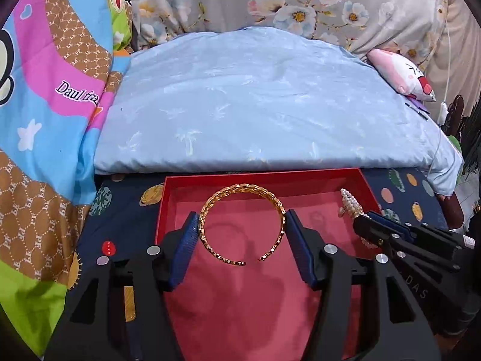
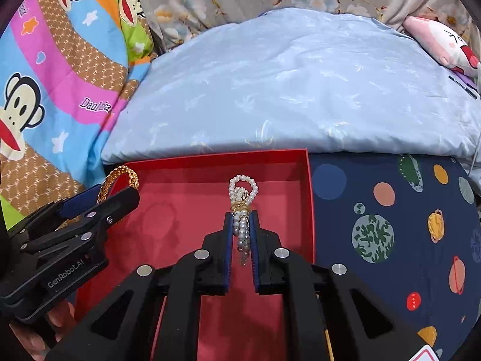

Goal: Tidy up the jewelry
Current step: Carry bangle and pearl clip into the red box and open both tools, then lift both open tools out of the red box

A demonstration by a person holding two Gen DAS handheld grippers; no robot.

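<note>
Left wrist view: left gripper (image 1: 242, 234) jaws pinch a gold bangle (image 1: 242, 225) by its two sides, gap of the bangle facing the camera, held over the red box (image 1: 261, 179). Right gripper (image 2: 241, 237) jaws nearly pressed together, clamping a pearl bracelet (image 2: 242, 207) whose loop sticks out past the tips, also over the box. To do it well, probably lower each piece flat to the box floor, keep them apart, and spread the jaws slowly so pearls don't snag.

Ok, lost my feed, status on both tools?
Left tool clamped on gold bangle. Right tool shut on pearl bracelet. Both over red box. Nothing blocking.
</note>
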